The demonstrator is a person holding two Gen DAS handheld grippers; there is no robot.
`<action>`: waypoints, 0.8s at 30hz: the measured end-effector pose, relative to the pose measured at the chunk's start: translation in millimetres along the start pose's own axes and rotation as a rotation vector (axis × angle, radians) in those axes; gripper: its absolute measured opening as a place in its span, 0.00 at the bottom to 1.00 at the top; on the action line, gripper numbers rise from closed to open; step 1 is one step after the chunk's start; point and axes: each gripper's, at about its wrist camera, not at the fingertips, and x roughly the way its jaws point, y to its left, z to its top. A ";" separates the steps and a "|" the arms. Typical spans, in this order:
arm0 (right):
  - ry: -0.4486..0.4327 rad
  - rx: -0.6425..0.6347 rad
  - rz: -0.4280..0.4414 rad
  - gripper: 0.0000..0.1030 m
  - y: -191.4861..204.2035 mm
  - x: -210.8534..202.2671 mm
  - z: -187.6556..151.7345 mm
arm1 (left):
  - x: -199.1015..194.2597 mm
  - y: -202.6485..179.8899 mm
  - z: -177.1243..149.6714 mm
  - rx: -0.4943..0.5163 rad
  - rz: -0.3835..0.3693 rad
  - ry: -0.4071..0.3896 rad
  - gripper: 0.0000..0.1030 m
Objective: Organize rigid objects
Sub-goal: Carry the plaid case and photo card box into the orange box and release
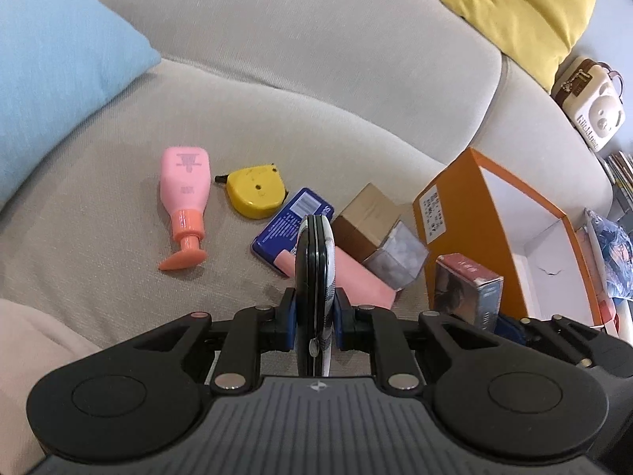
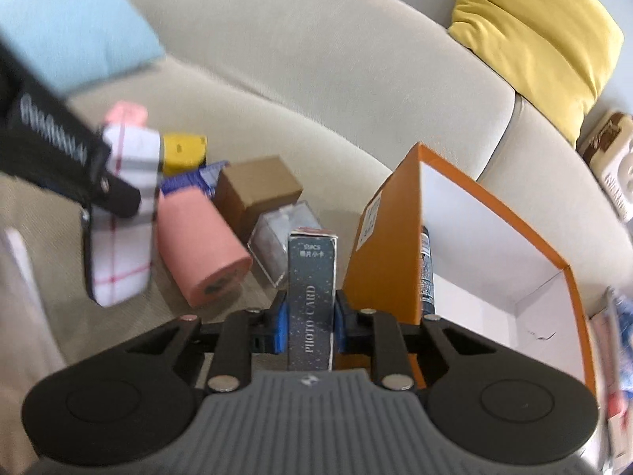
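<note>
— Grippers first: what does each one have?

— The left gripper [image 1: 314, 316] is clamped on a flat black-edged case [image 1: 314, 273] with a white, red-lined face, held on edge between the blue pads. The right gripper [image 2: 310, 316] is closed on a dark photo card box [image 2: 312, 289], standing upright in its grip.

— Where is that relative to the orange box [image 1: 447, 213]?

— The photo card box is just left of the orange box's near corner. The orange box is open, white inside, with a dark tube [image 2: 427, 273] against its inner wall.

— And the loose things?

— All left of the orange box on the sofa [image 1: 277, 118]: a clear cube [image 1: 395, 261] and brown carton [image 1: 368, 217] nearest, then a pink roll [image 2: 201, 249], blue tin [image 1: 292, 217], yellow tape measure [image 1: 255, 194] and pink bottle [image 1: 184, 194] farthest.
</note>
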 end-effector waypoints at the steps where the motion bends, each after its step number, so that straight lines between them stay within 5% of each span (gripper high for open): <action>1: -0.006 0.030 0.026 0.22 -6.4 -5.0 1.4 | -2.5 -1.3 0.1 -0.006 -0.008 -0.001 0.19; 7: -0.067 0.211 0.175 0.23 -49.1 -37.8 4.0 | -21.7 -22.6 11.7 -0.033 -0.086 -0.013 0.19; 14: -0.095 0.417 0.295 0.23 -131.9 -61.2 9.7 | -26.9 -92.9 49.5 0.045 -0.238 -0.016 0.19; 24: 0.068 0.684 0.338 0.23 -254.9 -2.4 -14.3 | 81.5 -199.7 81.5 0.137 -0.334 0.188 0.19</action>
